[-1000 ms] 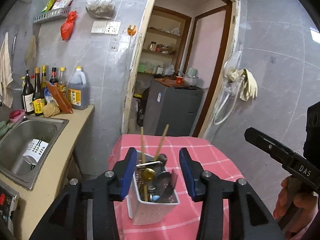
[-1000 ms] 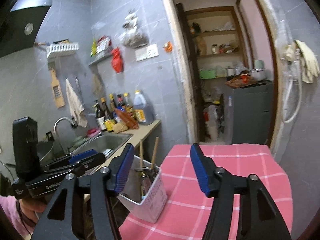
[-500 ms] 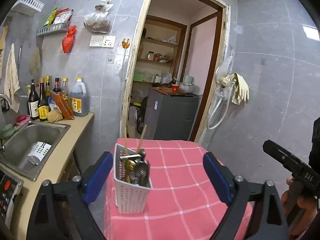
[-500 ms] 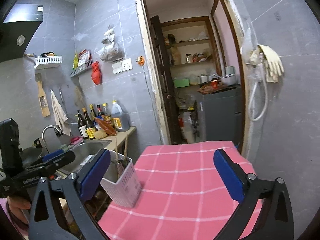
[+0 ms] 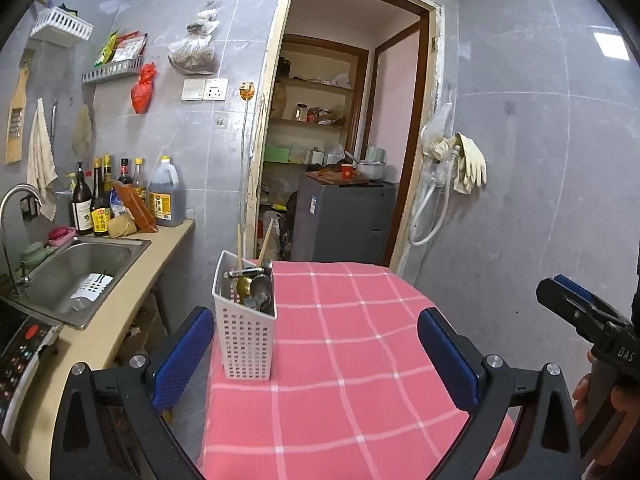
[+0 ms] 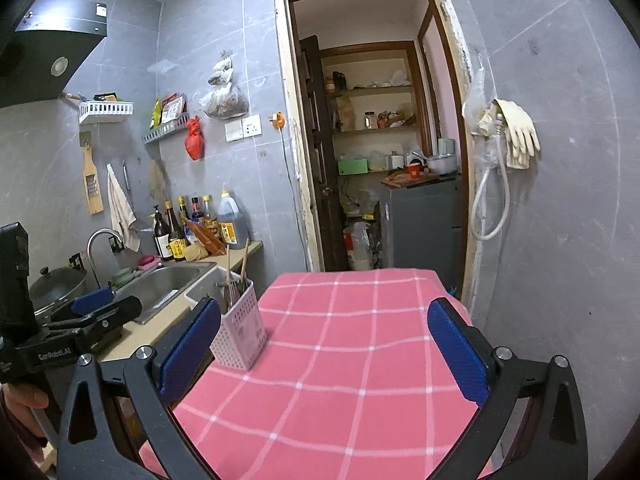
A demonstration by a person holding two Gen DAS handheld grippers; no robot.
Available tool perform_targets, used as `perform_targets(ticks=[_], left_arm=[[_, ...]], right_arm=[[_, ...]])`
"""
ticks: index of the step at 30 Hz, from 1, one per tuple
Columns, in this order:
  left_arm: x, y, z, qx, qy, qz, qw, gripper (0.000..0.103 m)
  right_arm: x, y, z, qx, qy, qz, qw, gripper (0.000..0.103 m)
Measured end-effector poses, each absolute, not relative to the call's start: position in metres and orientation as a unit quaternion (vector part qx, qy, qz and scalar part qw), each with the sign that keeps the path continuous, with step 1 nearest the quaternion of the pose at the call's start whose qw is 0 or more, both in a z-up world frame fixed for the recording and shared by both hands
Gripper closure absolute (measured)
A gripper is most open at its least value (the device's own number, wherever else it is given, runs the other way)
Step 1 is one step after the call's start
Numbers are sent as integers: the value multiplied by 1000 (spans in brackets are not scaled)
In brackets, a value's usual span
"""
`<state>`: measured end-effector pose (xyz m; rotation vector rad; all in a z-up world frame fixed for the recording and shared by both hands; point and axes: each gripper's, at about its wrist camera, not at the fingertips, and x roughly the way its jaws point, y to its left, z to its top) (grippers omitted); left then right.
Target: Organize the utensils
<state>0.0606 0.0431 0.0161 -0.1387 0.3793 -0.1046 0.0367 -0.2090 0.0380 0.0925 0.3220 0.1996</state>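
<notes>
Off to the left of the left gripper [image 5: 316, 344] runs the kitchen counter with its steel sink [image 5: 76, 276], a white perforated insert lying in the basin, and a row of sauce bottles [image 5: 120, 200] against the wall beyond it. This gripper's blue-padded jaws stand wide apart, having just been opening, and nothing sits between the pads. Just ahead of its left finger [image 5: 182, 356], standing upright near the left edge of the tabletop [image 5: 360, 360], is the white utensil holder [image 5: 246, 332]. Spoons and other metal utensils [image 5: 254, 288] fill it, and two wooden chopsticks [image 5: 252, 244] stick up above the rim. The holder touches neither pad. The pink checked cloth stretches ahead between the fingers, bare apart from the holder.

Far right of the left gripper, the right gripper [image 6: 324, 348] shows at the frame edge, held in a hand [image 5: 604, 408]. Its own jaws are likewise spread wide, having just been opening, with only checked cloth between them. From its camera the holder [image 6: 240, 332] stands just ahead of, and close beside, its left finger [image 6: 188, 352], not gripped. Straight ahead of both grippers, past the tabletop's far edge, an open doorway [image 6: 376, 152] shows shelves and a grey cabinet. To the right of that, pale rubber gloves [image 6: 516, 136] hang on the tiled wall.
</notes>
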Motion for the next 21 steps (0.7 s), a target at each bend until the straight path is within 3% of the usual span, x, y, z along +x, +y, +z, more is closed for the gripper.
perform_targets(ticks=[21], left_arm=[[14, 35, 4, -83, 190, -27, 978, 1]], right_arm=[[2, -226, 17, 45, 182, 97, 977, 1]])
